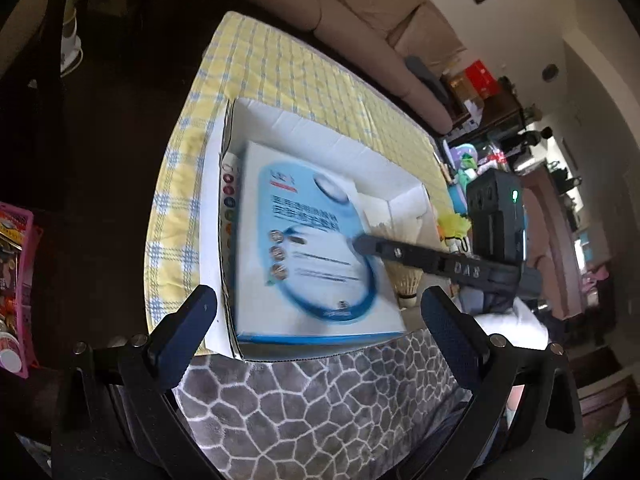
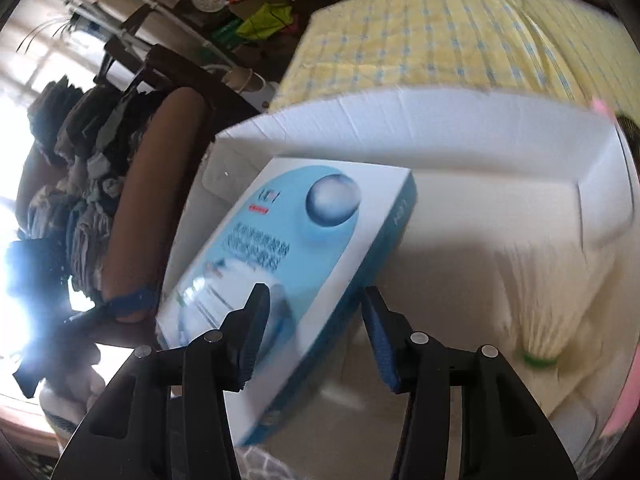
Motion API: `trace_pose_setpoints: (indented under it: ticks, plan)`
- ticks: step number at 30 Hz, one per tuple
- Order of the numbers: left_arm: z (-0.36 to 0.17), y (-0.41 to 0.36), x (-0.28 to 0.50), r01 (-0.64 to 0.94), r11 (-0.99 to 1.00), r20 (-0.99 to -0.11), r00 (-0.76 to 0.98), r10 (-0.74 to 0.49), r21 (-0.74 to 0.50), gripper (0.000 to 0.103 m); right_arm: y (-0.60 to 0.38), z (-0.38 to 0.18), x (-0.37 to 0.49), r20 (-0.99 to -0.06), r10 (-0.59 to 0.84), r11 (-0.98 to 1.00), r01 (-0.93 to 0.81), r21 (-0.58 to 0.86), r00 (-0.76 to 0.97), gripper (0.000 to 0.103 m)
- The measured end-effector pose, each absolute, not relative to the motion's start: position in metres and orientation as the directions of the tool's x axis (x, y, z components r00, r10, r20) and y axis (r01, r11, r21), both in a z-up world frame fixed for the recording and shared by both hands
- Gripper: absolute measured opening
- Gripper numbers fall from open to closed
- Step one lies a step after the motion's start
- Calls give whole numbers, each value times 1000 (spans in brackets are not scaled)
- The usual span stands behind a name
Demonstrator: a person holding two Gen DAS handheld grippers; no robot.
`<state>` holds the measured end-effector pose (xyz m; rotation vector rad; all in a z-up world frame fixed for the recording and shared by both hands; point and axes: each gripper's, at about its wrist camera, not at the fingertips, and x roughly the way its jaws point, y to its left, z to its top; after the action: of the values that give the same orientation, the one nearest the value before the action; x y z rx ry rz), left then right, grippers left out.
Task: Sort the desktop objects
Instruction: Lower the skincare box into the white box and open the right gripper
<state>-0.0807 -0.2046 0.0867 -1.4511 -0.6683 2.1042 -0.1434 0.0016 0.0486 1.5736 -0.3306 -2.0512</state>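
My left gripper (image 1: 318, 312) hangs with its jaws wide apart and nothing between them, over the near rim of the white cardboard box (image 1: 320, 136) that sits on the yellow checked cloth (image 1: 280, 68). Seen along my left fingers, the blue-and-white product box (image 1: 308, 248) lies inside that cardboard box toward its left side, its near edge just beyond my fingertips and roughly centred between them, not touched by either. A grey pebble-patterned fabric (image 1: 320, 408) fills the space below the jaws. To the right of the product box a white feather shuttlecock (image 1: 404, 276) lies in the same cardboard box, and my right gripper (image 2: 314, 324) reaches in from that side over the product box. Along my right fingers, the jaws stand open and the product box's near right corner sits in the gap between them, the left pad (image 2: 252, 336) over its printed face and the right pad (image 2: 380, 344) beside its blue edge; blur hides whether either pad touches. The shuttlecock lies well to the right of the jaws.
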Motion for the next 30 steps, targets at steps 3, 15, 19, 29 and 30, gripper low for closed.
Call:
trace_pose_setpoints:
  ticks: [3,15,19,29,30]
  plan:
    - [83,-199,-78,-134,-758,-705,-295,645,-638,102,-9,51,-150,-834,-508,-849,291,441,-217,50]
    - [83,-194,-79,-138,-763,-712,-287,641,-631,102,-31,29,-147,-887,-378,-882,393,258,-264,51]
    - [83,-194,-79,-138,-761,-710,-287,643,-634,102,-30,38,-142,-864,-399,-876,406,260,-306,52]
    - [82,-192,-79,-141,-770,-719,-285,633,-622,102,-39,34,-139,-874,-366,-864,465,191,-319,52]
    - [82,-191,-80,-141,-772,-722,-283,632,-620,102,-38,36,-140,-874,-371,-866,456,204,-313,52]
